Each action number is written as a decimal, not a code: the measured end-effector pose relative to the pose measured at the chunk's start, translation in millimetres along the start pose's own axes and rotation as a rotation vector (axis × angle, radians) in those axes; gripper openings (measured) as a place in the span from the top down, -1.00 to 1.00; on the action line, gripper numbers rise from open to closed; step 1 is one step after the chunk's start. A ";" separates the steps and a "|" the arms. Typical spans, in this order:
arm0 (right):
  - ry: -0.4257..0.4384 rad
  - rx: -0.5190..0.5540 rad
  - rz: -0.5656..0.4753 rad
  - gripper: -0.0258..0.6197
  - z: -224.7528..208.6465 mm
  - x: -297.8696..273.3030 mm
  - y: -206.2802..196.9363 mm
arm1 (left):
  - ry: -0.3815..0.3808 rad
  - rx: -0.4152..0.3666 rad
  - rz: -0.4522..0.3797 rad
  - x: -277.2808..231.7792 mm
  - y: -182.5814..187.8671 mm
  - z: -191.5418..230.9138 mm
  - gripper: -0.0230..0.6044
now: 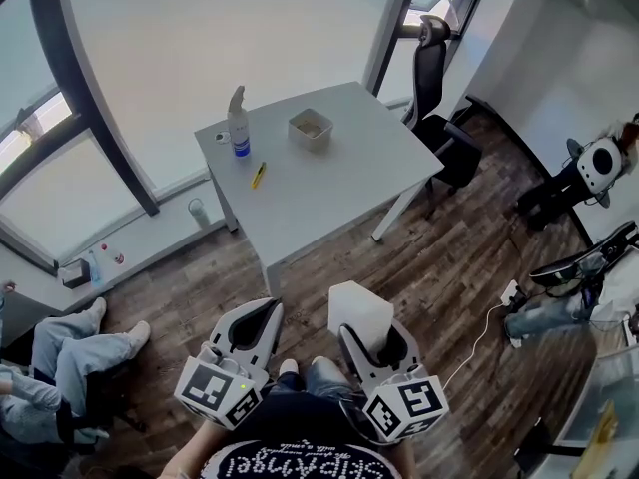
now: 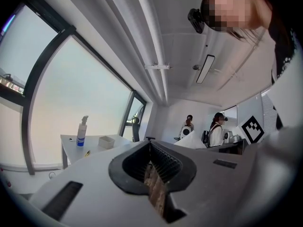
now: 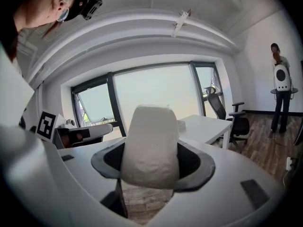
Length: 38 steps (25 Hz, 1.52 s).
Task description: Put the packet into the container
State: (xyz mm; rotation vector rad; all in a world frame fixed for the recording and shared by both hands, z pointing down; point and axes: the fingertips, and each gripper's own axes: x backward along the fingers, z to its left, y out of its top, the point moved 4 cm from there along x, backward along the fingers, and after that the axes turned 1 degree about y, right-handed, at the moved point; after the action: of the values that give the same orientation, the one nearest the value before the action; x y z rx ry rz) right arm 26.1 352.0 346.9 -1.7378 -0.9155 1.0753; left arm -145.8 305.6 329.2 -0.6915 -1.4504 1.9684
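Observation:
A white packet (image 1: 359, 313) stands up between the jaws of my right gripper (image 1: 374, 345), which is shut on it; in the right gripper view the packet (image 3: 151, 145) fills the middle. My left gripper (image 1: 255, 329) is held low at the left, shut with nothing in it; its jaws meet in the left gripper view (image 2: 152, 170). The container (image 1: 311, 128), a small open beige box, sits on the far part of the grey table (image 1: 329, 183), well ahead of both grippers. It also shows small in the left gripper view (image 2: 106, 141).
On the table stand a spray bottle (image 1: 238, 124) and a yellow pen (image 1: 258, 175). A black office chair (image 1: 439, 118) is at the table's right. A person sits at the lower left (image 1: 60, 362). Other people stand at the right (image 1: 599, 168). Wooden floor lies between me and the table.

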 end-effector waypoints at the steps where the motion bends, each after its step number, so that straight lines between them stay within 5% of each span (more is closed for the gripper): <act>1: 0.004 0.001 0.000 0.07 1.3 -1.1 0.6 | 0.004 0.003 -0.003 1.0 0.1 1.0 0.90; 10: 0.036 -0.005 0.022 0.07 2.2 -15.1 2.8 | 0.032 0.019 0.001 -4.5 -1.2 10.7 0.90; 38: 0.148 -0.002 0.051 0.07 -107.9 -95.2 52.9 | 0.111 0.057 -0.009 -131.0 9.6 21.9 0.90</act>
State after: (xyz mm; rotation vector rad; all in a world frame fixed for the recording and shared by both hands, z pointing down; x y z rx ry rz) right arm 99.2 217.4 351.4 -1.8248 -0.7845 0.9641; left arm -72.3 194.6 334.0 -0.7548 -1.3239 1.9252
